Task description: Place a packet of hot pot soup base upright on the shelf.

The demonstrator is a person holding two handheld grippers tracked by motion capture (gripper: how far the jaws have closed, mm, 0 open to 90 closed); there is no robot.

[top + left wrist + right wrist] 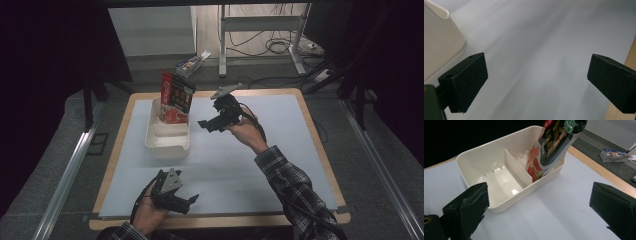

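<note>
Right gripper [537, 205] near upright packet [551, 145]

The room around the pale blue table top [240, 165] is very dark, almost black at the left and right sides of the high view. The table itself is lit from above, softly, and looks a bit grainy. In the left gripper view the blue surface looks smeared and blurry, and the white plastic bin [439, 42] beside it is soft too. In the right gripper view the bin [499, 177] shines with small bright spots on its floor, and the two black jaws close up look fuzzy.
</note>
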